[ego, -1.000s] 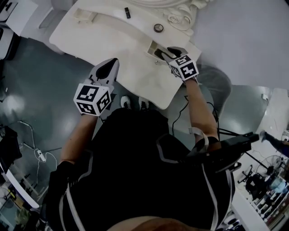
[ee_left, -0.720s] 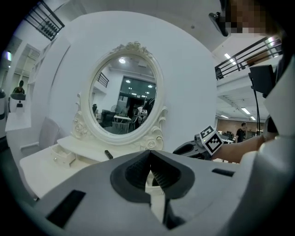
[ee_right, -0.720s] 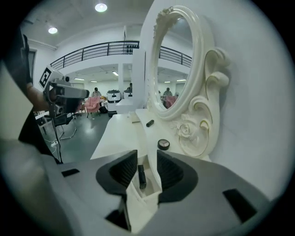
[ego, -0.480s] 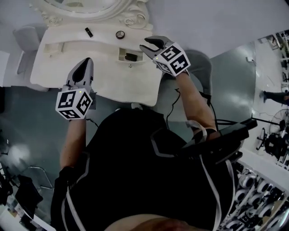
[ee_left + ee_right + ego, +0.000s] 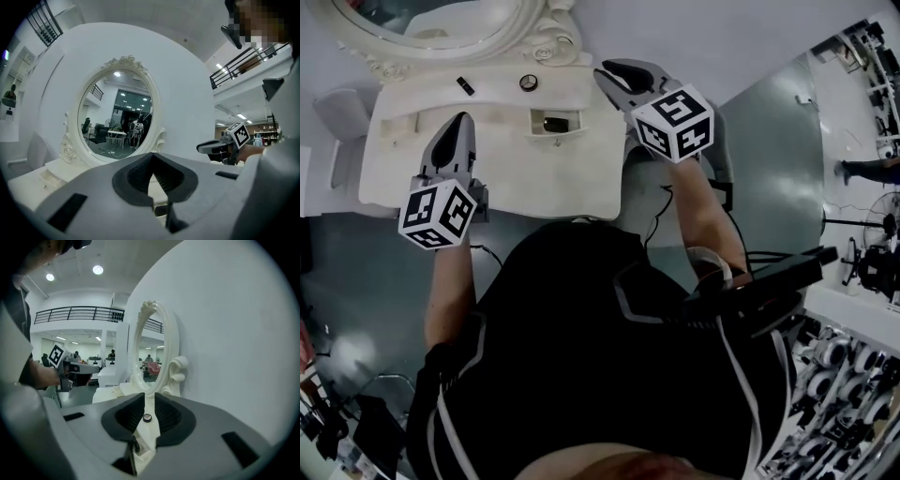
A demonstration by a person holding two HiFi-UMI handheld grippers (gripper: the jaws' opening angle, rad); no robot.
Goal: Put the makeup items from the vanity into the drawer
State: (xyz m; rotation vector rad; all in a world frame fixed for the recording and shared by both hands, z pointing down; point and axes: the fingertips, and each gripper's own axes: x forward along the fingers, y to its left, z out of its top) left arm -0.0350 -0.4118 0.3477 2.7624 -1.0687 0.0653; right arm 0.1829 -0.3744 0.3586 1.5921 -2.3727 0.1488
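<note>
Since the earlier frame both grippers have come up off the vanity (image 5: 516,178): the right gripper (image 5: 607,80), which had its tips down in the drawer (image 5: 535,122), now hangs above the right rear corner of the tabletop, clear of the drawer; the left gripper (image 5: 460,120) has risen over the left half of the top. Right jaws have just been closing and now stand a narrow gap apart, with nothing between them; through the gap the right gripper view shows only the tabletop beyond. Left jaws are together at the tips, nothing held. Drawer stands pulled out at the front middle of the vanity, with a dark item (image 5: 555,124) lying inside it. Two items are on the top, near the foot of the oval mirror (image 5: 534,37): a black stick-shaped item (image 5: 466,85) to the left and a round compact (image 5: 528,82) just behind the drawer, well apart from each other. Neither gripper touches them. Both grippers point roughly level toward the mirror.
</note>
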